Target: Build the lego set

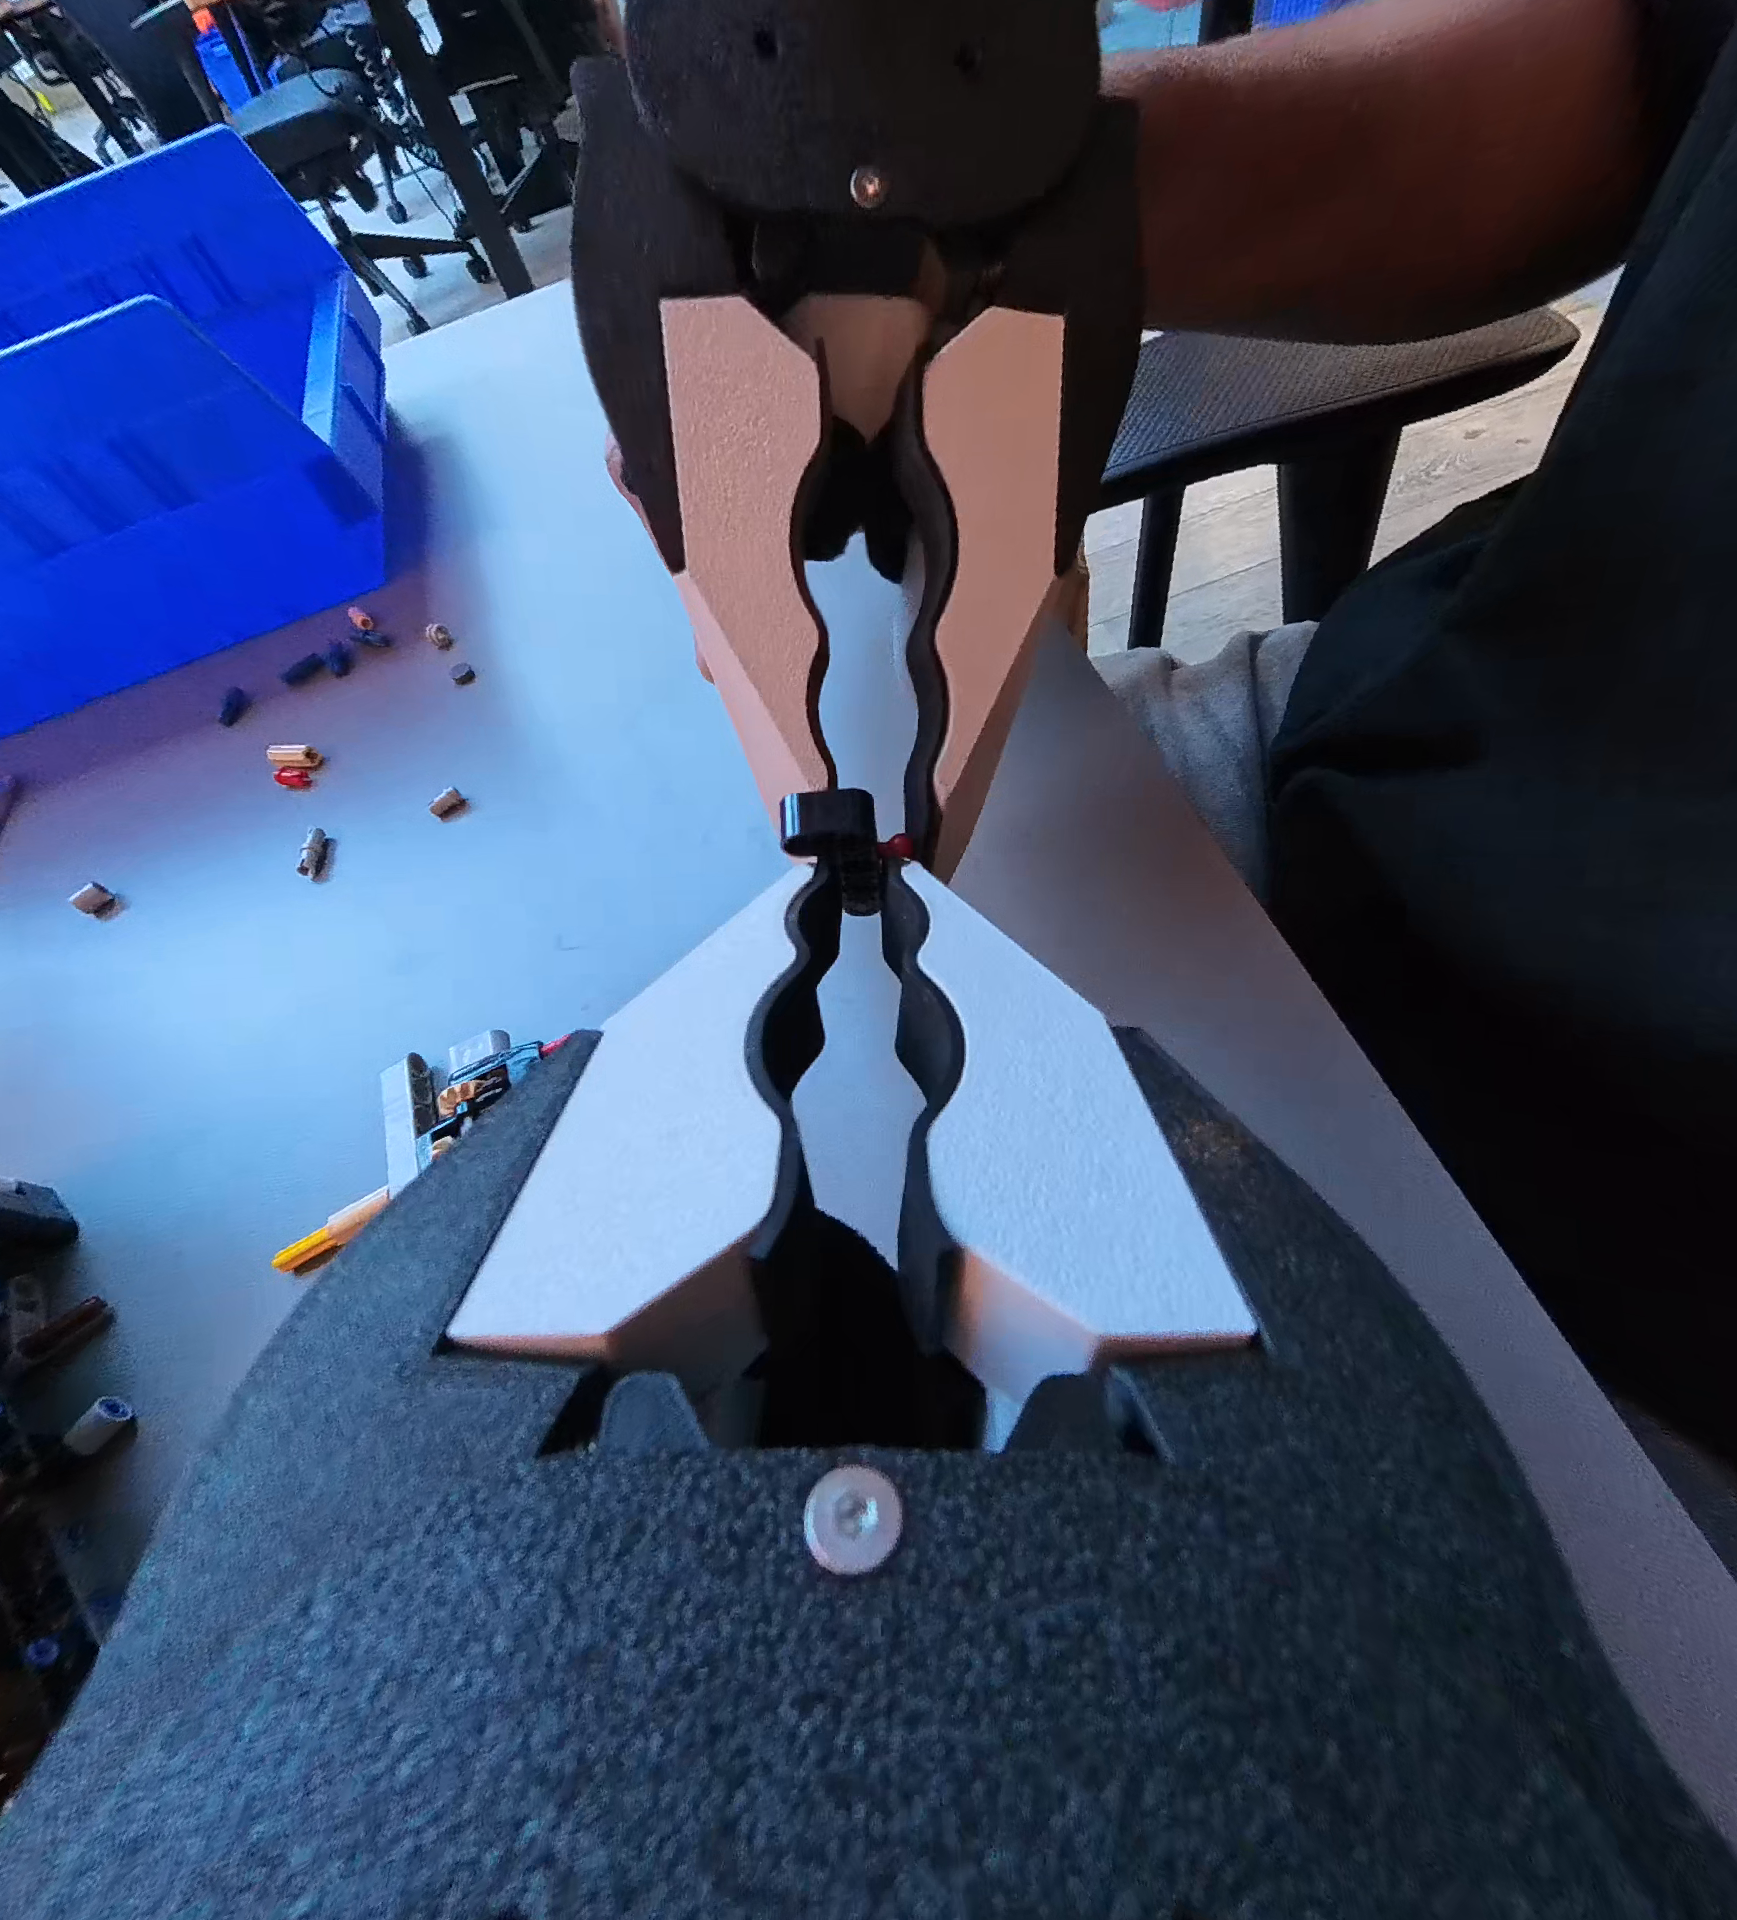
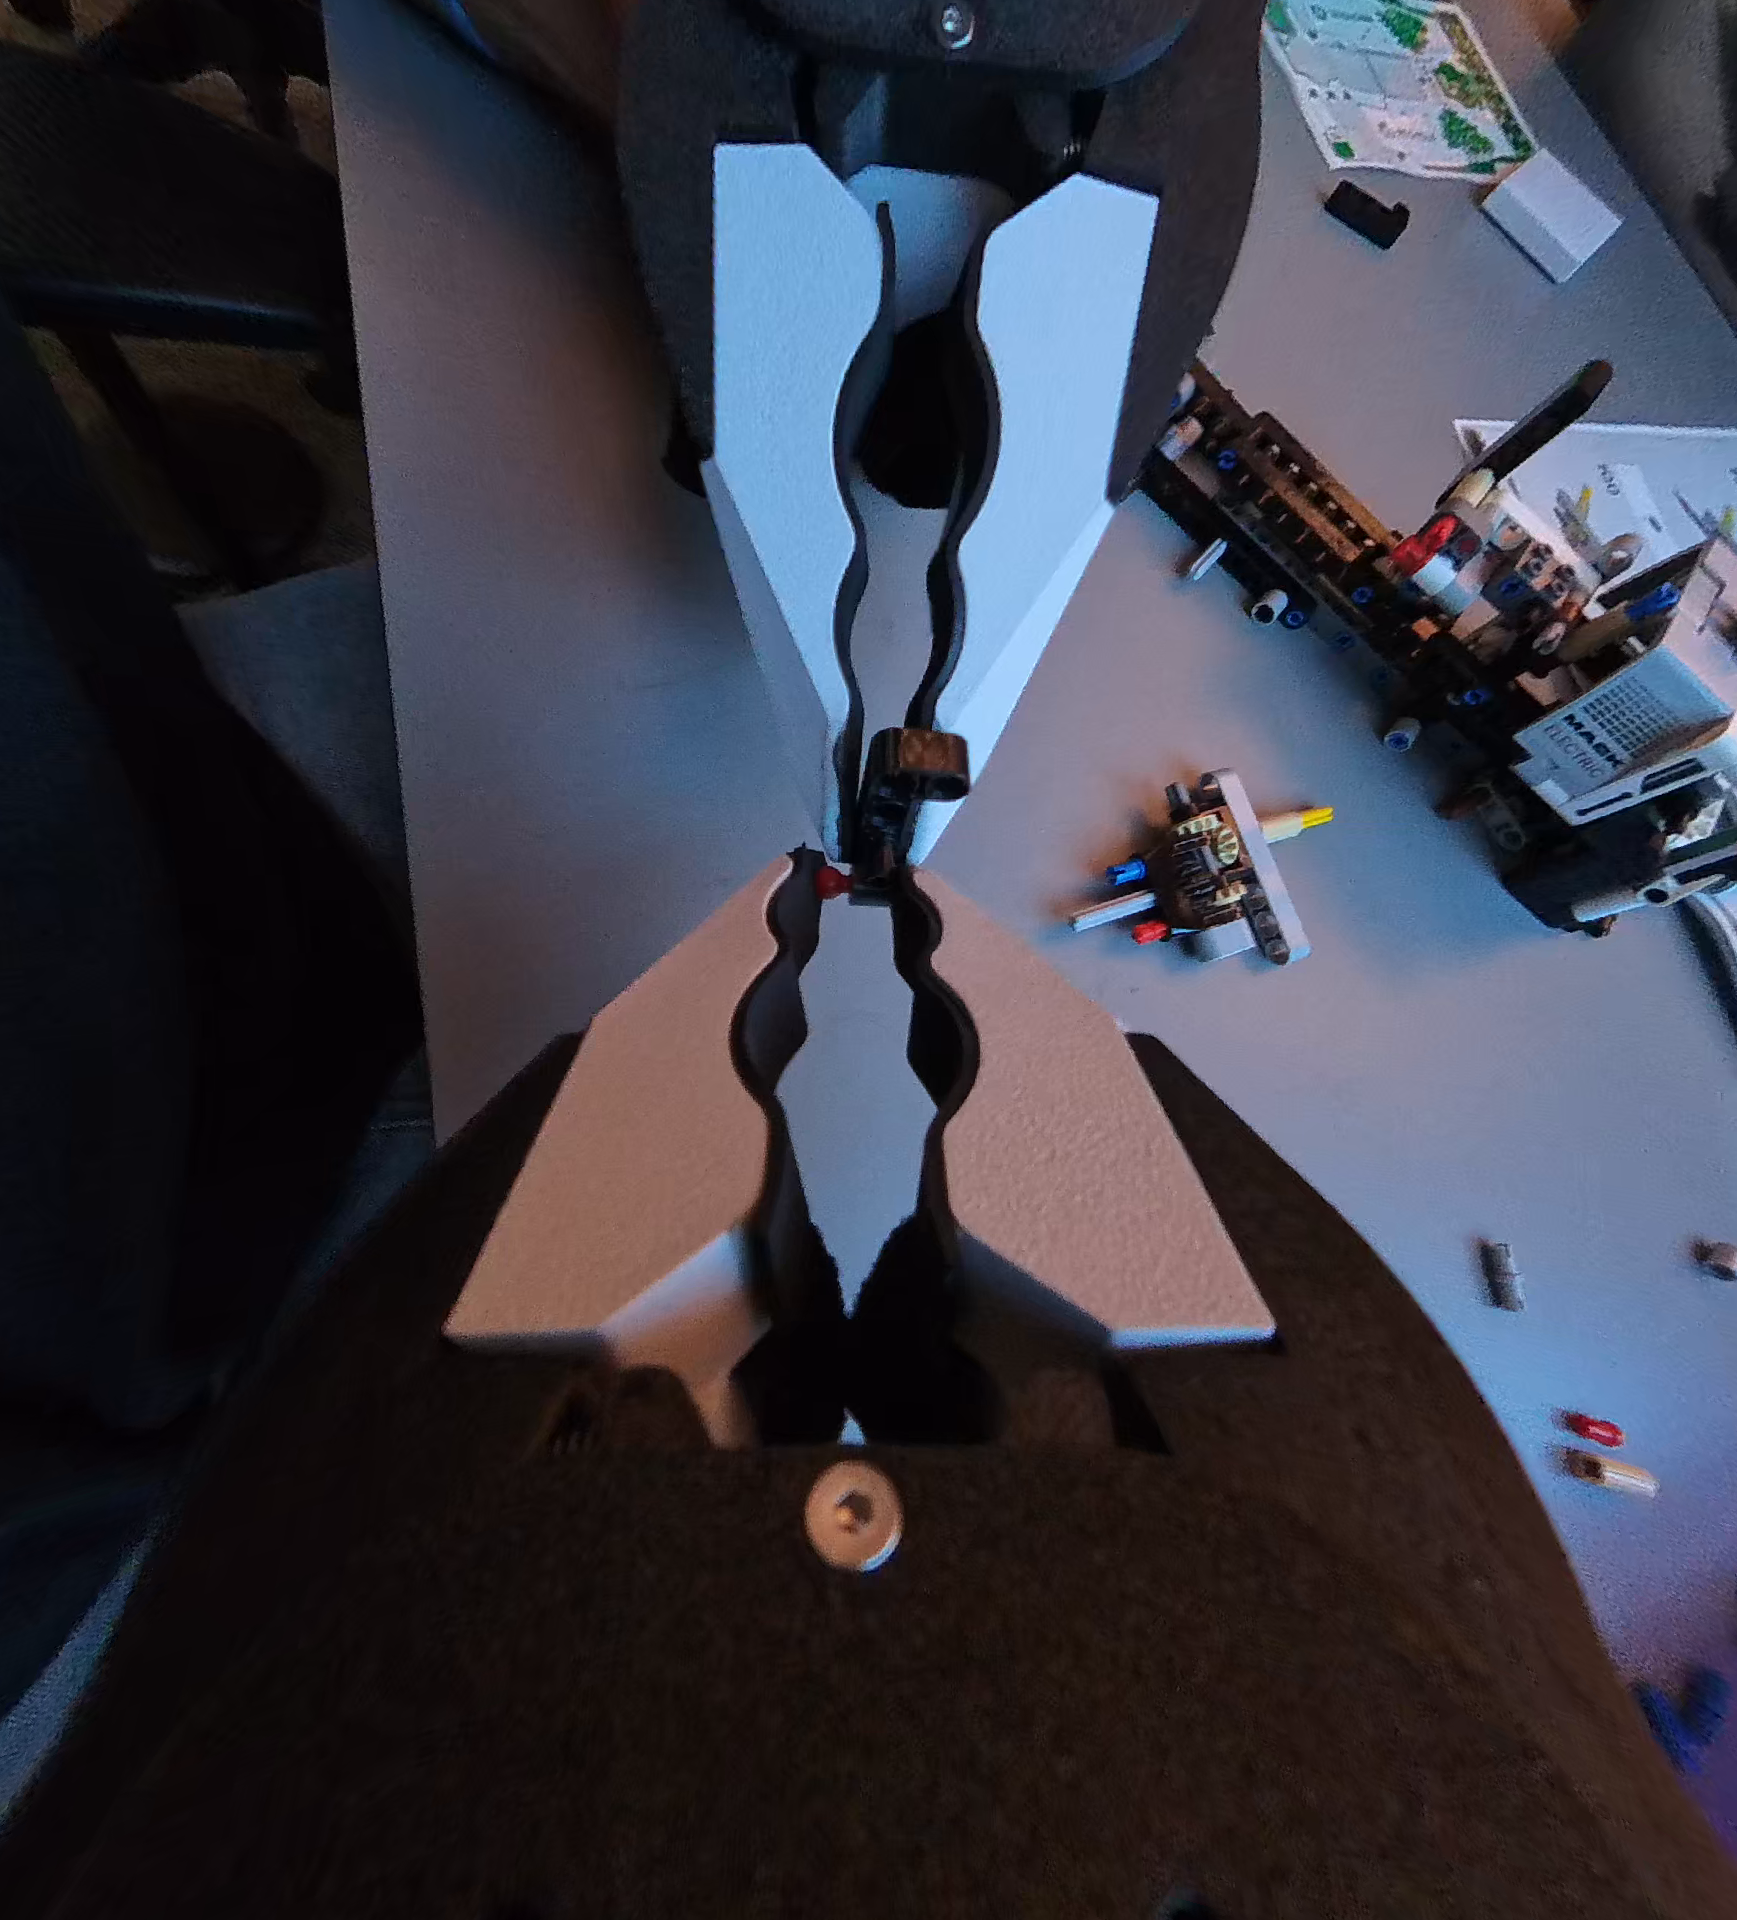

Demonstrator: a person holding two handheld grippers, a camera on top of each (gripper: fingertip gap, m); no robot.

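Both tongs, left [image 1: 848,883] and right [image 2: 859,883], I hold clenched tip to tip on one small black plastic connector piece [image 1: 831,821] above the grey desk's [image 1: 220,1039] edge.

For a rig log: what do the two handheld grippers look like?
Both match: left gripper and right gripper have textured black bodies, one silver screw, white wedge-shaped fingers and wavy black rubber pads. No cables or markings show.

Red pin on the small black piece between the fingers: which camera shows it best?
Right wrist view: the red pin shows unobstructed, left of the black piece. In the left wrist view it is only a sliver beside the fingers.
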